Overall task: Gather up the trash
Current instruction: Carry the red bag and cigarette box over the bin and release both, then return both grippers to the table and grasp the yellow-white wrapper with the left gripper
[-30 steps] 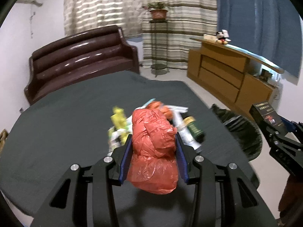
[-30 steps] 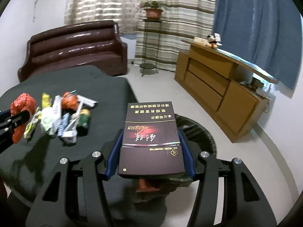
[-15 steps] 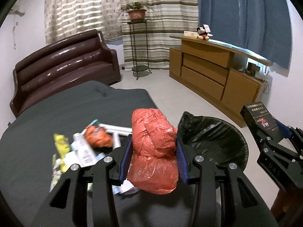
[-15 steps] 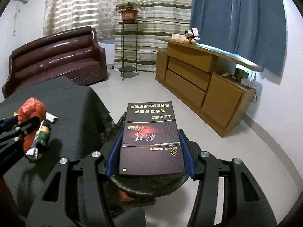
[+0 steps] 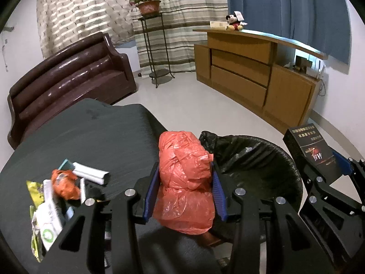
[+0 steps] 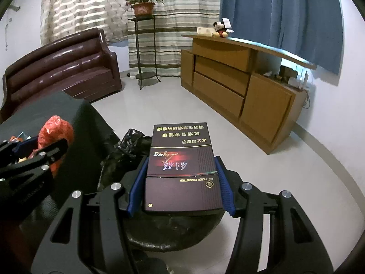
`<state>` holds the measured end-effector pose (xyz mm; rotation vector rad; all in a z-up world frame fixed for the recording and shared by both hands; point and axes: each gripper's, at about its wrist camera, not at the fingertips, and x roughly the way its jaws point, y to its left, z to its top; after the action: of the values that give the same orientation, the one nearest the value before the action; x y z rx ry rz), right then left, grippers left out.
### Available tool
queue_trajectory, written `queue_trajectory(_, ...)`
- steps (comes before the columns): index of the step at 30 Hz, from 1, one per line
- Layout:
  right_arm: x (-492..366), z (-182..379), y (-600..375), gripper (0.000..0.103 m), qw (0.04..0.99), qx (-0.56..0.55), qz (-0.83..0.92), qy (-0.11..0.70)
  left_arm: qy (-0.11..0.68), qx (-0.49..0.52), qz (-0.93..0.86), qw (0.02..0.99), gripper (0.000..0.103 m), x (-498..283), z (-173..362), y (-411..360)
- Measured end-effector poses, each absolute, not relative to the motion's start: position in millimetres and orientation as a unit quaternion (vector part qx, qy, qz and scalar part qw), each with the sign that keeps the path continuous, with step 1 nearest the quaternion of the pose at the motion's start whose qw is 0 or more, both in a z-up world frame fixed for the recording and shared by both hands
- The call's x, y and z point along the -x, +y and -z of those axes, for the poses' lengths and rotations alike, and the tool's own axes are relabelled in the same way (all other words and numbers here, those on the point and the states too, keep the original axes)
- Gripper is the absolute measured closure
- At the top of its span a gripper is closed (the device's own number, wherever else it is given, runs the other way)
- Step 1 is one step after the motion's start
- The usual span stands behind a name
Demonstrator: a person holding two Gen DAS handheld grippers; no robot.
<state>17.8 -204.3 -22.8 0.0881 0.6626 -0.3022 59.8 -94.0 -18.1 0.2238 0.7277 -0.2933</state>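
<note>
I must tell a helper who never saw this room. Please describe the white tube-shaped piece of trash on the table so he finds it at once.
Start at the dark round table in front of the brown sofa. A small trash heap lies near its edge; the white tube lies at the heap's far side, beside an orange wrapper. It alone is plain white, long and open-ended.

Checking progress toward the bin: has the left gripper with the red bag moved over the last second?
Yes. The left gripper carried the red bag off the table's trash pile toward the black-lined bin, now right beside it.

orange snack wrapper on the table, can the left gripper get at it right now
Probably not: the left gripper is shut on the red plastic bag, so nothing else fits; the orange snack wrapper lies uncovered.
</note>
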Motion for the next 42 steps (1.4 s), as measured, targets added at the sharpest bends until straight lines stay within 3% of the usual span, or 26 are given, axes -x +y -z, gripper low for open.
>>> queue_trajectory(4,-27.8,25.5,-212.3,0.047,0.933,-0.045,0.149,0.324,0.363,-0.113,0.138,0.915,0.054,-64.4,22.1,-101.4)
queue_trajectory(6,-29.1,26.6,-214.8,0.047,0.932,-0.050,0.148,0.326,0.363,-0.114,0.135,0.915,0.044,-65.9,21.0,-103.1)
queue_trajectory(11,-24.7,26.1,-221.7,0.046,0.932,-0.059,0.155,0.323,0.364,-0.112,0.132,0.915,0.041,-64.9,18.2,-100.0)
queue_trajectory(22,-8.4,18.4,-210.3,0.025,0.936,-0.057,0.162,0.308,0.351,-0.104,0.124,0.922,0.040,-59.3,3.3,-89.9)
queue_trajectory(42,-15.3,4.9,-106.0,0.025,0.945,-0.022,0.055,0.323,0.349,-0.084,0.009,0.933,0.040,-34.6,-10.0,35.1)
